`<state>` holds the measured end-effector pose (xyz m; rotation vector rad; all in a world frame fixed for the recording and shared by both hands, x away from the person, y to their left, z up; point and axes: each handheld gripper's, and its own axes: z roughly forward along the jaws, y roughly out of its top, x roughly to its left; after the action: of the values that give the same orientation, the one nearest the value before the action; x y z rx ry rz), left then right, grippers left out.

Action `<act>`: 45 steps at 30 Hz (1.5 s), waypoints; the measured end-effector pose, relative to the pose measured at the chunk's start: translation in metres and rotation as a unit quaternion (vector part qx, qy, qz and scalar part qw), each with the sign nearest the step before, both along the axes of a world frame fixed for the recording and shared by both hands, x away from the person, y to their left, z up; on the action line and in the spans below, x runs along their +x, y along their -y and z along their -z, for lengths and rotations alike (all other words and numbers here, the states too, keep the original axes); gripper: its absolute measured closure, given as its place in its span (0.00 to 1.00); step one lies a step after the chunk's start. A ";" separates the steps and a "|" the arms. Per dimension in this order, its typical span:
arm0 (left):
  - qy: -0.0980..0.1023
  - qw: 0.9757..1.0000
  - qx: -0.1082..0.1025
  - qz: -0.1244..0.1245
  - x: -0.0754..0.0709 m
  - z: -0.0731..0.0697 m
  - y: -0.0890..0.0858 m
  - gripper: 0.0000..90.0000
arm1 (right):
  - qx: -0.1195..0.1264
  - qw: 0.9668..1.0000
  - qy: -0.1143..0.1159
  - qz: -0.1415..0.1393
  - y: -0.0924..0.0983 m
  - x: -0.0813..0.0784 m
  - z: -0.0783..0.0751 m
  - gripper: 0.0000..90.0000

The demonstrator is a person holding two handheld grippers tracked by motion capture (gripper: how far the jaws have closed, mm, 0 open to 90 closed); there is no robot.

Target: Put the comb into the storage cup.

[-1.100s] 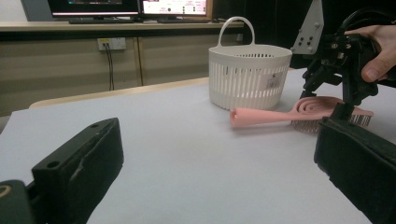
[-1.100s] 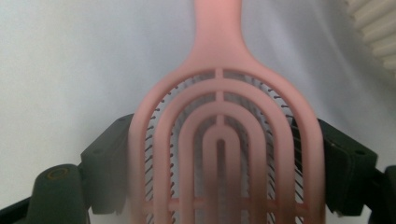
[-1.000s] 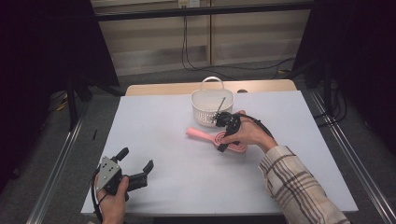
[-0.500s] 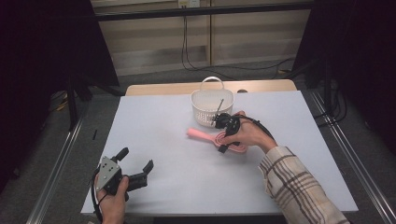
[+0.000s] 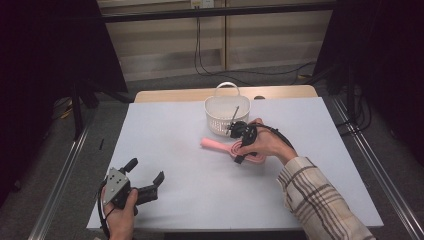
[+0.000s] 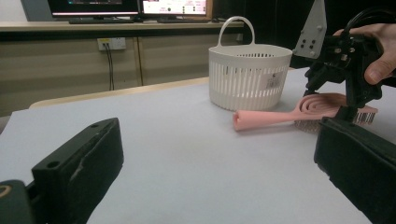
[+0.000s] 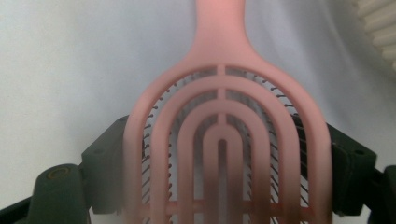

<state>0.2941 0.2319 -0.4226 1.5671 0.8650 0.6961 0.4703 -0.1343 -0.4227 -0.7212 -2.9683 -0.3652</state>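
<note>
because my left gripper [image 5: 145,181] has nothing to do yet, i rest it at the near corner of the table [image 5: 175,200] with its jaws spread and empty. farther out, my right gripper [image 5: 239,150] grasps the wide head of the pink hairbrush [image 5: 220,146], one jaw on each side; the brush lies on the table. i judge this grip is for lifting it into the white basket [image 5: 220,112] just behind.

White slatted basket [image 5: 226,114] with an upright loop handle, standing toward the far edge of the table; pale grey tabletop [image 5: 170,140] over a wooden board; two monitors [image 6: 128,6] on a far shelf; wall socket with black cables [image 6: 111,44] hanging beneath
</note>
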 end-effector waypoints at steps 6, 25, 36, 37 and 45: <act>-0.001 1.000 0.004 0.001 0.000 0.000 0.000 0.02 | 0.007 1.000 -0.002 0.002 0.002 -0.002 -0.004 0.17; -0.001 1.000 0.006 0.001 0.000 0.000 -0.001 0.02 | -0.025 1.000 0.007 -0.008 -0.007 -0.001 0.000 0.21; -0.001 1.000 0.006 0.001 0.000 0.000 -0.001 0.02 | -0.029 0.999 0.010 -0.009 -0.006 -0.005 -0.003 0.22; -0.001 1.000 0.006 0.001 0.000 0.000 0.000 0.02 | -0.028 1.000 0.010 -0.010 -0.006 -0.005 -0.004 0.22; -0.003 1.000 0.005 0.001 0.000 0.000 0.000 0.02 | -0.020 1.000 0.018 -0.012 -0.004 -0.008 -0.010 0.22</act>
<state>0.2946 0.2320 -0.4229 1.5799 0.8647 0.6966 0.4626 -0.1306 -0.4124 -0.6906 -3.0235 -0.3224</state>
